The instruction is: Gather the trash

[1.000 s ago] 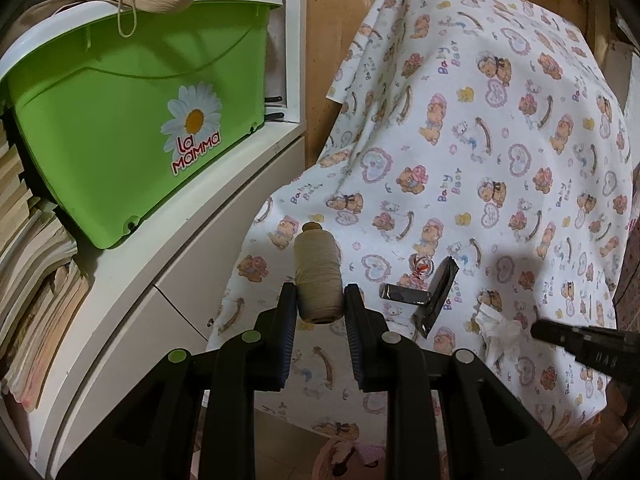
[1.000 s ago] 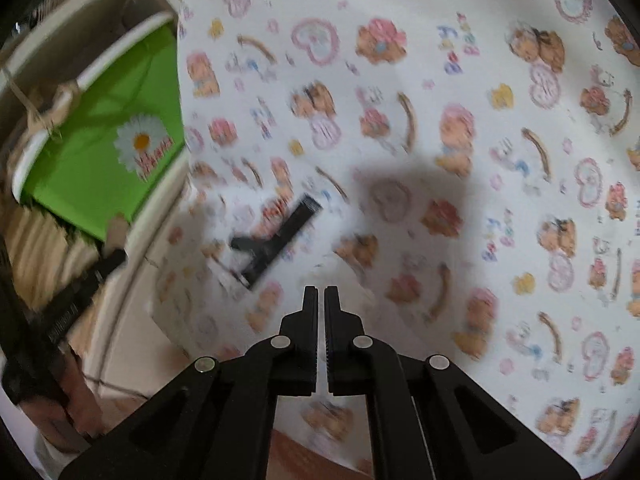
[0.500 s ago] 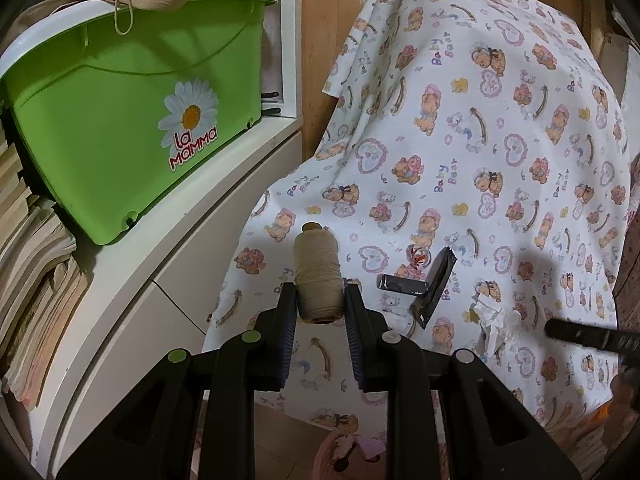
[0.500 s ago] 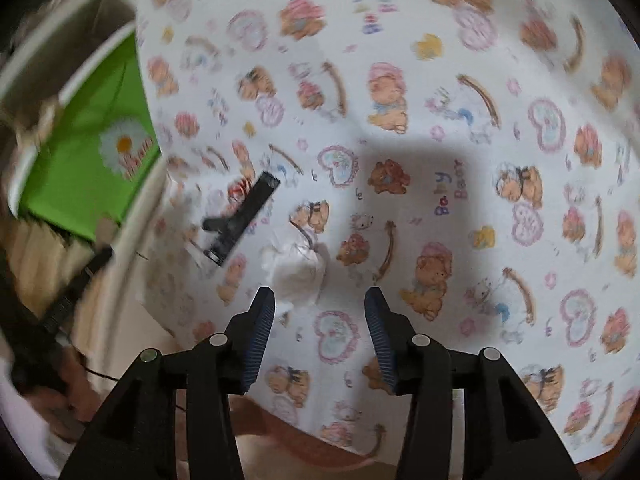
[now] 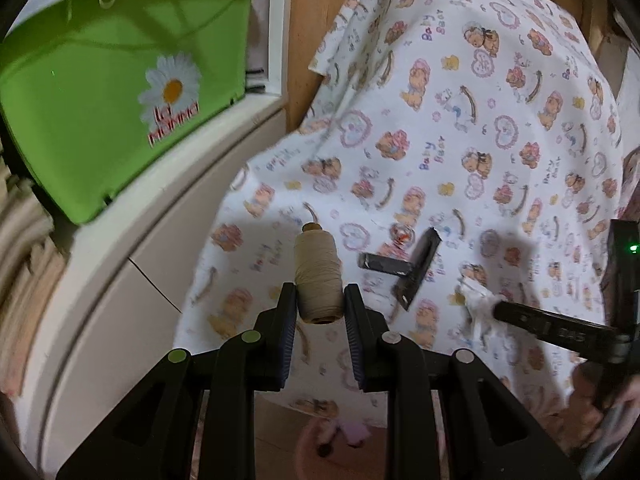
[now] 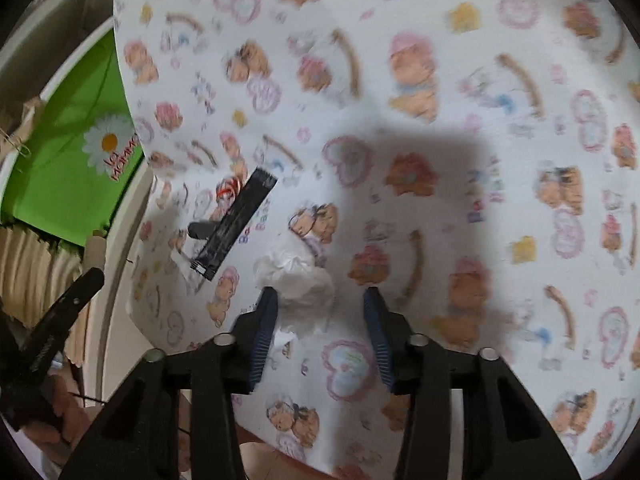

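My left gripper (image 5: 320,300) is shut on a beige spool of thread (image 5: 318,276) and holds it above the front left of the bear-print cloth (image 5: 460,140). A crumpled white tissue (image 6: 298,276) lies on the cloth, and my right gripper (image 6: 318,300) is open with the tissue between its fingers, nearer the left one. The tissue (image 5: 478,306) and the right gripper also show in the left wrist view. A black sachet wrapper (image 6: 236,224) lies across a small dark wrapper just left of the tissue; it also shows in the left wrist view (image 5: 418,276).
A green plastic bin (image 5: 100,112) with a daisy logo stands on a white cabinet (image 5: 132,248) left of the cloth. Stacked papers (image 5: 24,264) sit at the far left. A wooden panel (image 5: 308,32) rises behind the cloth.
My right gripper opened and came down over the tissue, which now sits between its fingers. My left gripper kept hold of the spool and shifted only slightly.
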Demonstrator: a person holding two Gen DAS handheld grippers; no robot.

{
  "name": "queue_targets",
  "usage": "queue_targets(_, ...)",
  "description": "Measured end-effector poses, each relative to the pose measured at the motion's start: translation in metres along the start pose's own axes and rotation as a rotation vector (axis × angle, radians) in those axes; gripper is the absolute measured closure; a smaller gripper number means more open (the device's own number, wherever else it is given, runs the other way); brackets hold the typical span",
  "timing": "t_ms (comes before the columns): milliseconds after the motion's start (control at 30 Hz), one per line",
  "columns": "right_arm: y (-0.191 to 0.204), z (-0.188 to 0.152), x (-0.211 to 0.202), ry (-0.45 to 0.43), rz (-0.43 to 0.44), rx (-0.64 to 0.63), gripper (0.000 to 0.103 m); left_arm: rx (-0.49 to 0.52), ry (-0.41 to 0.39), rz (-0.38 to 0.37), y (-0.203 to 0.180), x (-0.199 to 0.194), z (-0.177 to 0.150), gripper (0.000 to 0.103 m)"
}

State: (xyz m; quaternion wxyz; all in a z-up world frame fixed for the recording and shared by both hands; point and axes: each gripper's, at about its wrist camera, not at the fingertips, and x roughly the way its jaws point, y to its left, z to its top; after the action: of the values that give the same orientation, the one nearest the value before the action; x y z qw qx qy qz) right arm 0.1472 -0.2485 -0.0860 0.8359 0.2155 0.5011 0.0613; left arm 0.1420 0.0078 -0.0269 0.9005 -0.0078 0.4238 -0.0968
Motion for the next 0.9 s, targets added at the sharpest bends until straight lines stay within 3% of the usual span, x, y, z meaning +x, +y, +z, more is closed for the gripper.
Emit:
queue_targets(33, 0.001, 0.001, 0.003, 0.011, 0.01, -0.004, 0.081, -0.004, 0.004, -0.002, 0.001, 0.0, -0.001, 0.08)
queue_targets(133, 0.003, -0.001, 0.004, -0.014, 0.02, -0.009, 0.092, -0.007, 0.006, -0.01, 0.002, -0.002, -0.001, 0.08)
queue_targets(267, 0.006, -0.006, -0.016, -0.09, 0.026, -0.03, 0.093, -0.057, 0.044, -0.075, 0.014, -0.001, 0.0, 0.08)
queue_targets(533, 0.006, -0.031, -0.057, -0.094, 0.066, -0.048, 0.093, 0.0, 0.049, -0.097, 0.002, -0.011, -0.013, 0.08)
queue_targets(700, 0.018, -0.051, -0.077, -0.119, 0.04, -0.093, 0.092, 0.039, 0.045, -0.117, -0.011, -0.023, -0.027, 0.08)
queue_targets(900, 0.03, -0.077, -0.098, -0.125, 0.064, -0.119, 0.092, 0.037, 0.123, -0.178, -0.019, -0.029, -0.061, 0.08)
